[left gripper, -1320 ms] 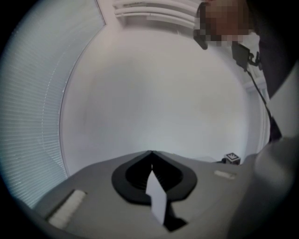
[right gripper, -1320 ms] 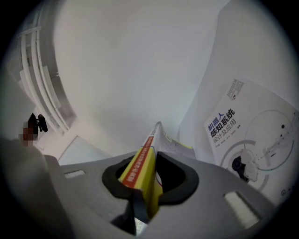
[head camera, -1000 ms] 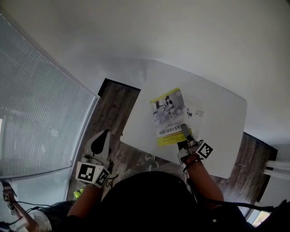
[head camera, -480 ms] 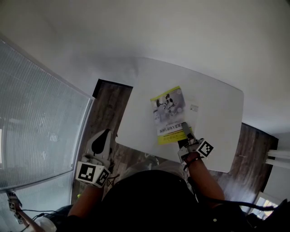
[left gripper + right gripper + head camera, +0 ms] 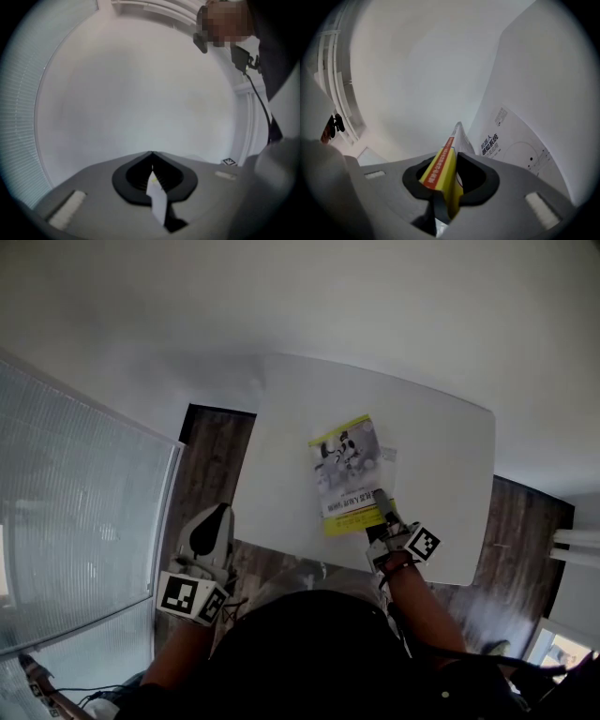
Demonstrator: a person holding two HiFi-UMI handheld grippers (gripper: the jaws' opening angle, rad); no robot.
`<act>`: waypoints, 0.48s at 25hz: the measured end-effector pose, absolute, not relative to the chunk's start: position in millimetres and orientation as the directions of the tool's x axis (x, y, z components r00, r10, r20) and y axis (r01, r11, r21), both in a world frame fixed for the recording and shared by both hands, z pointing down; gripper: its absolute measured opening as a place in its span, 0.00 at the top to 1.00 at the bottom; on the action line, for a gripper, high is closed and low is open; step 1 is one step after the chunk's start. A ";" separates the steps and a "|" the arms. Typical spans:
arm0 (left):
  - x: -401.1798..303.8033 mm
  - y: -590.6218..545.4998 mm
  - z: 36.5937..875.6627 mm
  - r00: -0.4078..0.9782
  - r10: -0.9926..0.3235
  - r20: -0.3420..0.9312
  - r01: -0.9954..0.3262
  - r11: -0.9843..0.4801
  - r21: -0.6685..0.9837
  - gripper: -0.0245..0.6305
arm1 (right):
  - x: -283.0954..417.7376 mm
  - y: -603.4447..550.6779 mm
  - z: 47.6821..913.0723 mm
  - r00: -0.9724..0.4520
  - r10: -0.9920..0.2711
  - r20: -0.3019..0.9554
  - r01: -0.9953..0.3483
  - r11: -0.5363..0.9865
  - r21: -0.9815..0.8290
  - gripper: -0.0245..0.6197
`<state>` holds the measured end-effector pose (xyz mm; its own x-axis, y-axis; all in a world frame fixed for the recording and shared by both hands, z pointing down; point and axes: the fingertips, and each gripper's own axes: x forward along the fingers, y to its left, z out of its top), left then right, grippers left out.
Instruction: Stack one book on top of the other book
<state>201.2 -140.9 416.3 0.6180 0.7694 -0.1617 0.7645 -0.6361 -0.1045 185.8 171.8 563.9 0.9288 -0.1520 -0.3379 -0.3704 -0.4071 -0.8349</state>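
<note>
A book with a yellow and grey cover hangs over the white table, and my right gripper is shut on its near edge. In the right gripper view its yellow and red spine is clamped between the jaws of the right gripper. Under it lies a white book, mostly covered; its printed cover shows flat on the table to the right. My left gripper hangs off the table's left side over the floor. The jaws of the left gripper meet at the tips, with a small white strip showing behind them.
Dark wood floor lies left of the table and also at its right end. A ribbed translucent panel fills the left side. The table's near edge runs just in front of the person's body.
The right gripper and the yellow book have lifted a little, and the book now covers more of the white book. The left gripper has stayed beside the table's left side.
</note>
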 end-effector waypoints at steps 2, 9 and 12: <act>199.5 -139.3 418.5 0.610 0.776 -0.161 0.771 -0.628 -0.104 0.95 | 183.3 170.8 566.9 0.931 -0.148 -0.335 -0.366 -0.408 -0.836 0.83; 199.0 -132.9 421.8 0.597 0.789 -0.147 0.784 -0.613 -0.100 0.95 | 184.7 179.0 586.8 0.952 -0.115 -0.284 -0.306 -0.400 -0.864 0.83; 198.5 -131.2 422.2 0.598 0.789 -0.142 0.785 -0.612 -0.099 0.95 | 185.0 181.6 592.0 0.954 -0.114 -0.277 -0.299 -0.393 -0.870 0.83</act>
